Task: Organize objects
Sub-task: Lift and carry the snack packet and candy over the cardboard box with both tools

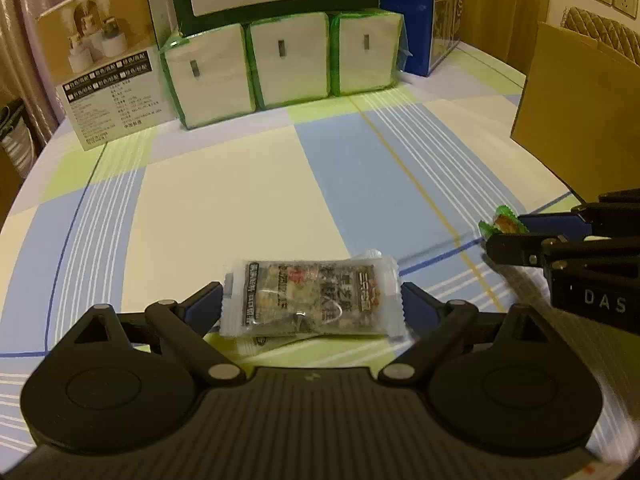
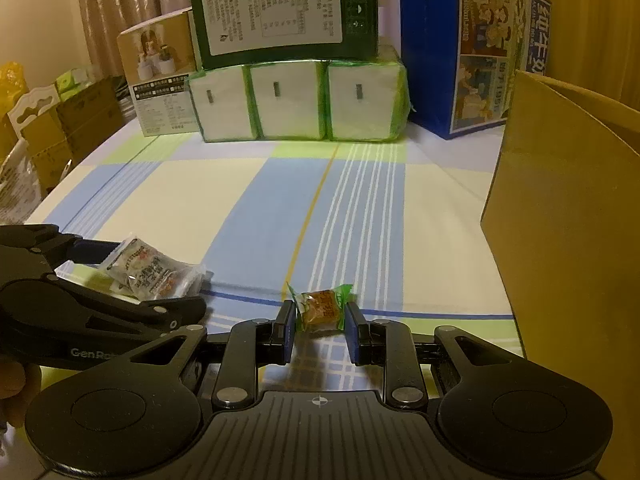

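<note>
A clear snack packet (image 1: pixel 312 296) with dark print sits crosswise between the blue pads of my left gripper (image 1: pixel 312 303), which is shut on it just above the checked tablecloth (image 1: pixel 240 200). A second white packet edge (image 1: pixel 250 341) peeks out beneath it. In the right wrist view the same packet (image 2: pixel 154 274) shows in the left gripper (image 2: pixel 158 276). My right gripper (image 2: pixel 320 322) is shut on a small green-wrapped candy (image 2: pixel 320 307) at its fingertips. The left wrist view shows that candy (image 1: pixel 505 222) held by the right gripper (image 1: pixel 506 232) at the right edge.
A brown cardboard box (image 2: pixel 560 208) stands close on the right. At the back are three green-edged tissue packs (image 2: pixel 296 100) with a dark green box (image 2: pixel 280 12) on top, a tan box (image 2: pixel 160 76) to their left and a blue box (image 2: pixel 460 60) to their right.
</note>
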{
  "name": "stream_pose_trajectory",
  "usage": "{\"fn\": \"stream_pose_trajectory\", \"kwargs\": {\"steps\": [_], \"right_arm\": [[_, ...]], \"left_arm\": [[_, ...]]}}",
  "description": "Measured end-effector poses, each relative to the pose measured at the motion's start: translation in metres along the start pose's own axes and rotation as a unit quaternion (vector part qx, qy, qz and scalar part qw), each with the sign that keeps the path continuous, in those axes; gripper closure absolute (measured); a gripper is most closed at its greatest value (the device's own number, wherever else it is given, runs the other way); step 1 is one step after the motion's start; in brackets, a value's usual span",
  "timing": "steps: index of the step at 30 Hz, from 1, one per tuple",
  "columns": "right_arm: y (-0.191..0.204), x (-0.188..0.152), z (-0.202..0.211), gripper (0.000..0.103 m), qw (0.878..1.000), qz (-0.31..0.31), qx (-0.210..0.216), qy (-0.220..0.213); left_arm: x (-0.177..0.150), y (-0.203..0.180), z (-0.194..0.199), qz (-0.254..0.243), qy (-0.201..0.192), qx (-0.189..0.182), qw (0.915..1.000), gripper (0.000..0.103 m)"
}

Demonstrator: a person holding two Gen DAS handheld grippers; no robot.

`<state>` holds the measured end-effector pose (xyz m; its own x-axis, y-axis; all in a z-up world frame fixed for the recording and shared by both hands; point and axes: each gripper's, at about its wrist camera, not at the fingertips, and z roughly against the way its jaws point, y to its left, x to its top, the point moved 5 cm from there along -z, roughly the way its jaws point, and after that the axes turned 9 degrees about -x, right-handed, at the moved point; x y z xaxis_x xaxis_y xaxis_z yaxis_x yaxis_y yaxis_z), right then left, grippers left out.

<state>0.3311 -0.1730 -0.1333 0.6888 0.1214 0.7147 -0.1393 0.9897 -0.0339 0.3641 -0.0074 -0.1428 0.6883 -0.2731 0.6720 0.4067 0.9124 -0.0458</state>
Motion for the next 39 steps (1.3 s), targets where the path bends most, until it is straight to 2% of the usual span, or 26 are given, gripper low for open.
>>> {"fn": "stream_pose_trajectory", "kwargs": {"steps": [5,7,22,28,35,39], "right_arm": [[0.002,0.001,0.002,0.080,1.000,0.000,0.003,-0.001],[0.002,0.002,0.004,0.080,1.000,-0.001,0.004,-0.001],[0.010,-0.004,0.043,0.080,1.000,0.000,0.013,-0.005],[0.019,-0.013,0.083,0.080,1.000,0.016,0.015,-0.016],[0.009,-0.027,0.155,0.080,0.999,0.008,0.005,-0.034],[-0.003,-0.036,0.200,0.080,0.999,-0.001,-0.006,-0.040]], "left_arm": [[0.000,0.001,0.004,0.015,-0.007,0.006,0.9998,0.019],[0.001,0.000,0.010,0.018,-0.013,0.005,0.9997,0.027],[-0.021,-0.007,0.056,0.057,-0.007,-0.004,0.9983,0.030],[-0.035,-0.019,0.090,0.072,-0.006,-0.001,0.9974,0.030],[-0.040,-0.044,0.155,0.070,-0.037,0.018,0.9967,0.030],[-0.044,-0.066,0.190,0.073,-0.052,0.016,0.9958,0.030]]}}
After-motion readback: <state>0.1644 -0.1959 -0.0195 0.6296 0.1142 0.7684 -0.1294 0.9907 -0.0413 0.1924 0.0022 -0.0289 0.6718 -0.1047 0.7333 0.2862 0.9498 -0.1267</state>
